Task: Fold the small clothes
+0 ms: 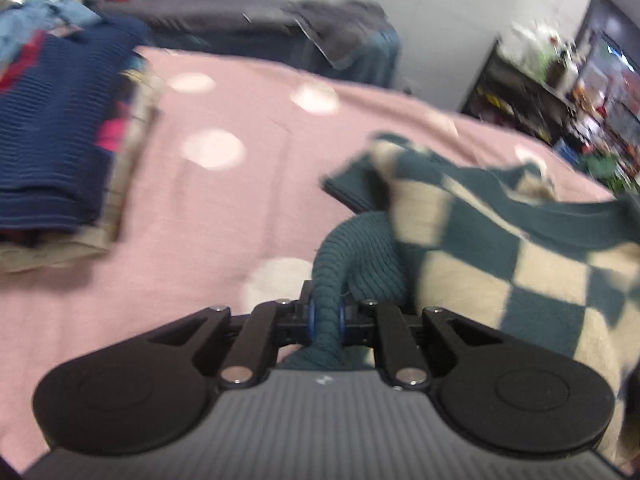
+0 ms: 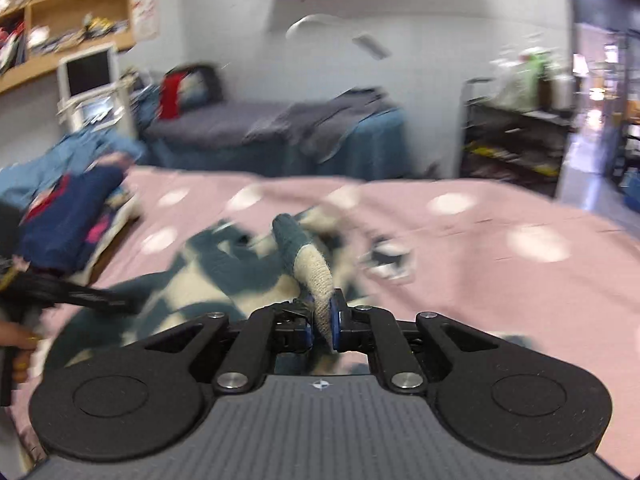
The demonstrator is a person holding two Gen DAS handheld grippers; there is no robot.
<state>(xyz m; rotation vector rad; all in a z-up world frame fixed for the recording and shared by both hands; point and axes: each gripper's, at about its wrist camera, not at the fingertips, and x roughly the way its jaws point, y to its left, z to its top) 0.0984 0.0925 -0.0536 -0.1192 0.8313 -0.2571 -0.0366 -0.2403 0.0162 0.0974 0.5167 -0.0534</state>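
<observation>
A small teal-and-cream checkered sweater (image 1: 500,248) lies on the pink dotted blanket (image 1: 224,208). My left gripper (image 1: 326,316) is shut on a ribbed teal edge of it, which bulges up between the blue pads. In the right wrist view the same sweater (image 2: 224,276) spreads, blurred, across the blanket (image 2: 480,272). My right gripper (image 2: 322,320) is shut on a ribbed cream-and-teal edge that stands up from the jaws. The left gripper's black body (image 2: 80,294) and a hand (image 2: 20,340) show at the left edge of that view.
A pile of folded clothes with a navy ribbed knit (image 1: 52,132) on top sits at the blanket's left side (image 2: 68,220). Behind it stand a low couch with grey and blue covers (image 2: 288,136), wooden shelves (image 2: 72,12) and a dark rack (image 2: 516,144).
</observation>
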